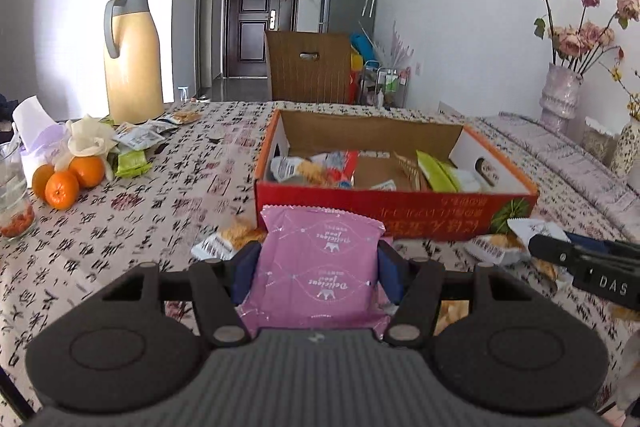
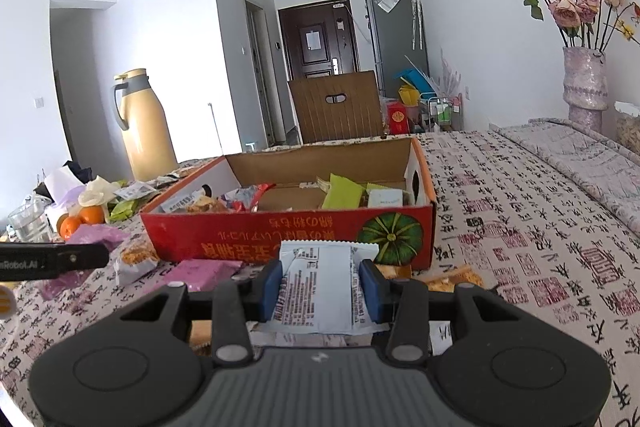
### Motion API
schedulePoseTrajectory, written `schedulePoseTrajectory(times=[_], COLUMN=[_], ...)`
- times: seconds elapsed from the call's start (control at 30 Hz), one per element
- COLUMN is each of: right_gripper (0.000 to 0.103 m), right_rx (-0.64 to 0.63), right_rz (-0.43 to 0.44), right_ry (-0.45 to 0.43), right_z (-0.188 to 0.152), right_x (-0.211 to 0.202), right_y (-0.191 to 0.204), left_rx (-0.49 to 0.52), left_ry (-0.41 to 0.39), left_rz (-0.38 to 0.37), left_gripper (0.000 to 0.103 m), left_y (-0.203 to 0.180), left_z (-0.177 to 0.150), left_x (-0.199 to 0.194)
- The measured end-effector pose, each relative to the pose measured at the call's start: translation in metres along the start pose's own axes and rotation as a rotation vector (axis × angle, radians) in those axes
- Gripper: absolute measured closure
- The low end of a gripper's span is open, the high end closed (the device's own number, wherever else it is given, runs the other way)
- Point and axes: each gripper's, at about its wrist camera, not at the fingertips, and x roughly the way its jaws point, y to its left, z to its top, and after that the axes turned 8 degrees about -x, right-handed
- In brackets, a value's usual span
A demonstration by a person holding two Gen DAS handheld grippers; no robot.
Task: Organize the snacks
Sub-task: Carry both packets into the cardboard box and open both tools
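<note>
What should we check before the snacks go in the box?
1. Left gripper jaws shut on the pink packet: ok.
2. Right gripper jaws shut on the white packet: ok.
3. Red box open on top: ok.
4. Free room inside the box: ok, bare cardboard shows mid-box.
5. Packets lifted above the box's near wall: not ok yet.
6. Grips firm enough: cannot tell.

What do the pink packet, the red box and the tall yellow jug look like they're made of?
Pink packet: thin plastic film, slightly glossy, with crimped, zigzag-cut ends. Red box: cardboard, printed red outside, bare brown inside with cut handle holes. Yellow jug: smooth, hard body, probably plastic or coated metal; grey handle.
</note>
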Motion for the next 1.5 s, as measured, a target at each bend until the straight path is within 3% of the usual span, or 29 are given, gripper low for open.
schedulePoseTrajectory(times=[0.6,0.93,1.23,1.5], right_gripper=[0.062,0.062,0.062,0.060], right_rx=[-0.018,-0.023,-0.014,-0.026], right_rz=[0.008,0.002,-0.010,-0.012], right_ry=[-0.105,-0.118,-0.050,0.002], right_z=[0.069,0.098,0.087,0.078], right_x=[0.055,0.100,0.142,0.153], right_y=[-0.004,-0.002,-0.007,-0.005], left_rx=[0.029,0.010,-0.035,-0.038], left_ry=[-0.093,-0.108,-0.062,-0.027], left_rz=[-0.072,-0.046,0.016,0.018], left_gripper=[0.041,0.041,0.041,0.041], left_y=[-0.043,-0.049,-0.033,-0.025], left_z=[0.064,0.096,0.093,0.084], left_x=[0.050,0.097,0.142,0.153])
